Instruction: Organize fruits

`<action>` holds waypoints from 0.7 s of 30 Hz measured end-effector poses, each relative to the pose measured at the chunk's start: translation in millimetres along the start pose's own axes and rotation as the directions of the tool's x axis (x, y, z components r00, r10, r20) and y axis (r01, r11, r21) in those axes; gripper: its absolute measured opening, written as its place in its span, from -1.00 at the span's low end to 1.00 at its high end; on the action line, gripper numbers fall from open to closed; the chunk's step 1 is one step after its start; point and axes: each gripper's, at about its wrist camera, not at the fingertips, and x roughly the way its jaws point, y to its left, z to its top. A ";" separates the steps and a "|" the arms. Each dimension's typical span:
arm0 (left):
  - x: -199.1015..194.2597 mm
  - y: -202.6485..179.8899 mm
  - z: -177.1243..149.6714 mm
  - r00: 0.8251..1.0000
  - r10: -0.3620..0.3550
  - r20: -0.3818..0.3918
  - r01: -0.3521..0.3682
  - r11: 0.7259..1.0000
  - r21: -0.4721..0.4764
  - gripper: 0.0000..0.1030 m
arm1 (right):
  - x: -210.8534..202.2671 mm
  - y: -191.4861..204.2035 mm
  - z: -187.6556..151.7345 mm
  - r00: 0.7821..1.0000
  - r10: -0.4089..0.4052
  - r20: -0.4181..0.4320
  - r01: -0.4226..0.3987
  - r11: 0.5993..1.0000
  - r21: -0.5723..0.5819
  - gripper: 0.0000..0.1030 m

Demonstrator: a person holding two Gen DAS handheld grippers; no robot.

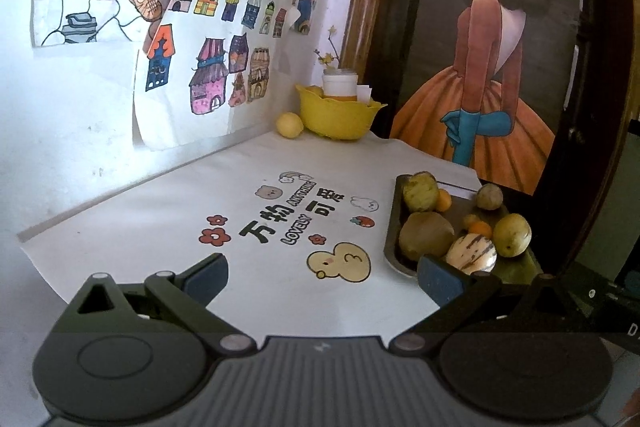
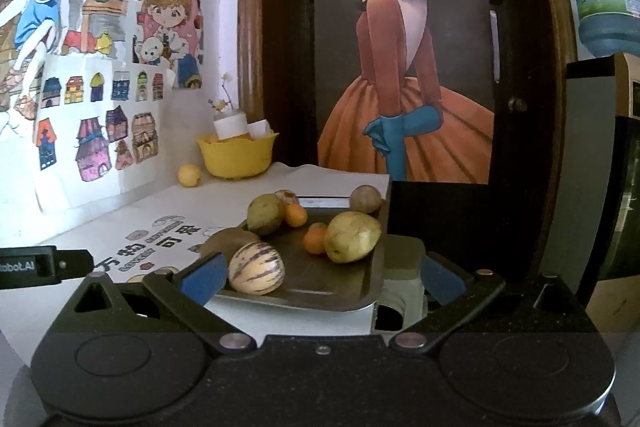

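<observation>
Left gripper (image 1: 322, 277) spread empty | right gripper (image 2: 322, 277) spread empty | striped melon (image 2: 256, 268) looks smooth, roll-prone: pinch across its middle, gently

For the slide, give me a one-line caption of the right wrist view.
Open right gripper faces a dark tray of mixed fruit, striped melon nearest, yellow bowl behind.
</observation>
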 end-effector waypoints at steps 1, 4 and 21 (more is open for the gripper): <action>-0.8 1.7 -1.4 1.000 0.001 0.002 -0.001 1.000 0.004 0.99 | -1.0 1.7 -1.9 1.000 0.004 0.001 -0.004 1.000 -0.004 0.99; -4.3 8.7 -6.1 1.000 0.008 0.012 -0.008 1.000 0.013 0.99 | -2.7 6.6 -7.9 1.000 0.001 0.002 -0.001 1.000 -0.022 0.99; -1.9 27.2 -23.9 0.999 0.039 -0.006 -0.039 0.998 0.041 0.99 | 3.6 25.3 -24.2 0.997 0.060 -0.054 -0.063 0.996 -0.061 0.99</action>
